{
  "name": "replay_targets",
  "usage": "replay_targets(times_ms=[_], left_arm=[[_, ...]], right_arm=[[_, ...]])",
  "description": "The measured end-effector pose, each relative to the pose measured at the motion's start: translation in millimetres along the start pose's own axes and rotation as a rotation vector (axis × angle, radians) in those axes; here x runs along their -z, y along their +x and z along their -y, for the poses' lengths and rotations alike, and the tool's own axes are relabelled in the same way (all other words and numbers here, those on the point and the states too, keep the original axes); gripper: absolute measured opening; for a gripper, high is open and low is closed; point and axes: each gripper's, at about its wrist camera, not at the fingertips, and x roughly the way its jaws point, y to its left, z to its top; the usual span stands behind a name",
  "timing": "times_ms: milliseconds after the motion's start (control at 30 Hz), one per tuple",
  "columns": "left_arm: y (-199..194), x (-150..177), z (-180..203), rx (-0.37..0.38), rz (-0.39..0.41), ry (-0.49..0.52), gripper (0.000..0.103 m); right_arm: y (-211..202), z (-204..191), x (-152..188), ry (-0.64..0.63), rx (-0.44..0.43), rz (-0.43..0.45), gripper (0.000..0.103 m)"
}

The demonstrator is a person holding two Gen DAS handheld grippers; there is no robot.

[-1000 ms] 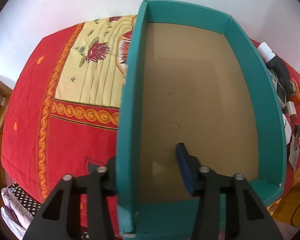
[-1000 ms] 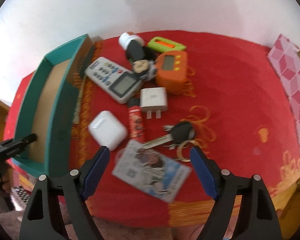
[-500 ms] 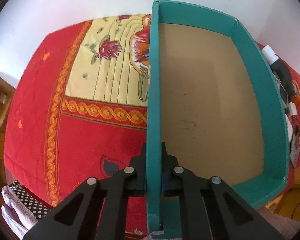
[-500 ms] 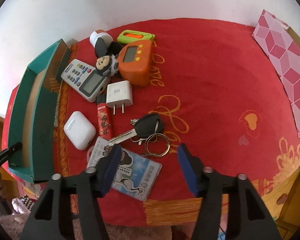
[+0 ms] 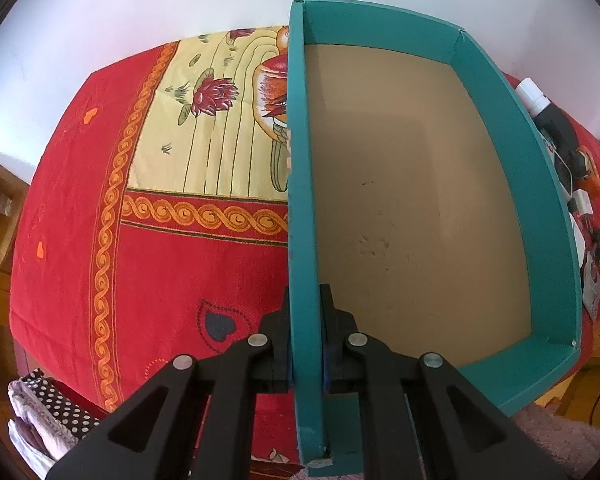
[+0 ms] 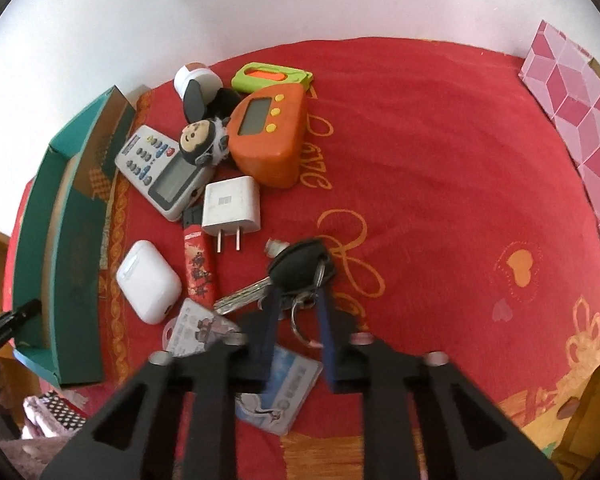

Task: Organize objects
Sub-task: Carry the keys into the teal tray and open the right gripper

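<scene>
Since a second before, the left gripper (image 5: 306, 344) had clamped onto the box (image 5: 300, 184) wall, and the right gripper (image 6: 296, 320) had dropped and pinched the keys (image 6: 300, 268) near the cloth's (image 6: 440, 160) front edge. The pick looked in hand; next, lifting the keys clear of the card (image 6: 276, 392) into the empty box.

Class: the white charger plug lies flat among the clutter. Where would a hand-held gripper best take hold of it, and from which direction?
Grip the white charger plug across its two flat side faces, coming from above. Its prongs point toward the camera, and the remote and lighter crowd its left side.
</scene>
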Motion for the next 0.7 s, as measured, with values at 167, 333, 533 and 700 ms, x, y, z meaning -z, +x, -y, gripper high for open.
replay_targets(times_ms=[167,333,533,700], left_arm=[[-4.4,1.3,-1.1,-0.004,-0.002,0.005,0.008],[6.1,-4.7,0.5,-0.01,0.001,0.017,0.008],[7.0,-5.1,0.4,-0.014,0.003,0.028,0.008],[7.5,-5.2,1.0,-0.017,0.006,0.031,0.008]], right_arm=[[-9.7,0.4,2.6,-0.007,0.004,0.026,0.006],[-28.0,-1.0,1.7,-0.008,-0.014,0.068,0.005],[-56.2,-16.7,-3.9,-0.045,-0.038,0.146,0.005],[-74.4,-39.6,-14.0,-0.101,-0.068,0.19,0.005]])
